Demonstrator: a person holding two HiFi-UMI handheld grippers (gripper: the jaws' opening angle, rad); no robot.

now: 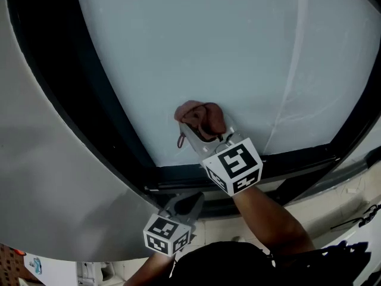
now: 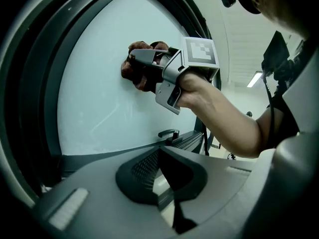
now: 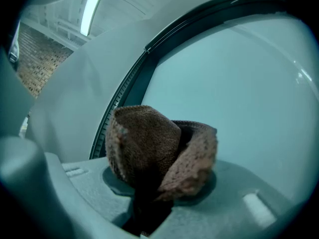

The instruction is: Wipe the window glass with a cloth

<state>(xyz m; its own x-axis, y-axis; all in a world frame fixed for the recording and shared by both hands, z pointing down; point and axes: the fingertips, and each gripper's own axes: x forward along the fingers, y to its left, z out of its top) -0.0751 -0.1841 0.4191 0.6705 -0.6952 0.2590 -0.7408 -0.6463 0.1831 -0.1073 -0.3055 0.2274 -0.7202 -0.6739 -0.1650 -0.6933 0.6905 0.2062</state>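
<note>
A crumpled brown cloth is pressed against the pale window glass, low and near the middle of the pane. My right gripper is shut on the cloth, which bulges out over both jaws. My left gripper hangs lower, by the bottom of the dark window frame, shut with nothing in it and apart from the glass.
A curved grey wall panel borders the frame on the left. A dark window handle sits on the lower frame rail. Black cables lie at the lower right. A brick wall shows far left.
</note>
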